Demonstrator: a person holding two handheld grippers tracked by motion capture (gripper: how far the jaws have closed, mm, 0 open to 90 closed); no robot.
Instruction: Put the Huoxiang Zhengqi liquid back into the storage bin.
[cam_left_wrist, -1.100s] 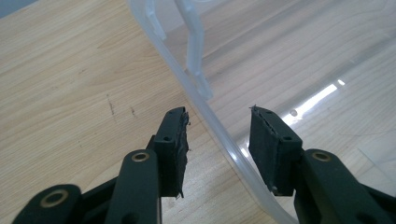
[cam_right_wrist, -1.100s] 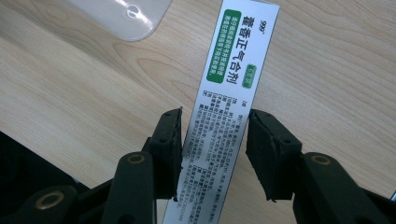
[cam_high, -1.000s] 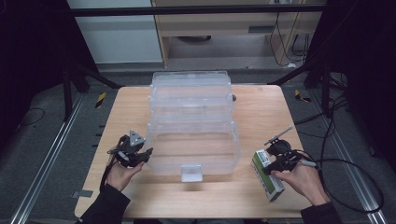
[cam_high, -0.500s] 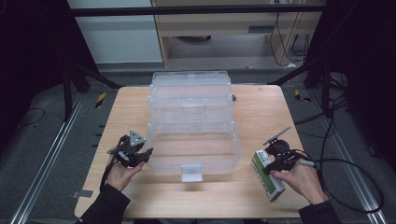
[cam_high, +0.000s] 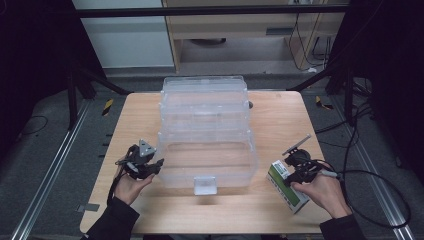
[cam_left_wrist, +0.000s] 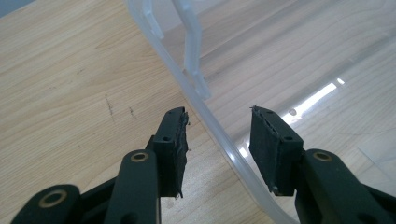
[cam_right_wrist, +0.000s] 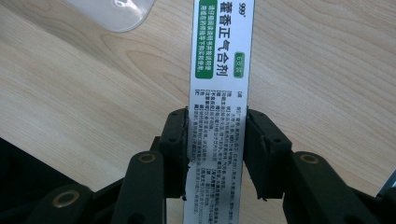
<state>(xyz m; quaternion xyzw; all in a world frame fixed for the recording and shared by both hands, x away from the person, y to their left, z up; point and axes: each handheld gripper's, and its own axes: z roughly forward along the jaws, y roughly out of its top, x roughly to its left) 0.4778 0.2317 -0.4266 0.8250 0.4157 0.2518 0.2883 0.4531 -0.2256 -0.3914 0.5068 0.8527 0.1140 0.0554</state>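
High view: a clear plastic bin (cam_high: 207, 132) is sitting mid-table (cam_high: 280, 210), its rim passing between the half-open left tongs (cam_high: 156, 165) at its 9 o'clock. At 4 o'clock, the right tongs (cam_high: 286, 170), just closing, are gripping a green-and-white medicine box (cam_high: 289, 189) lying flat.
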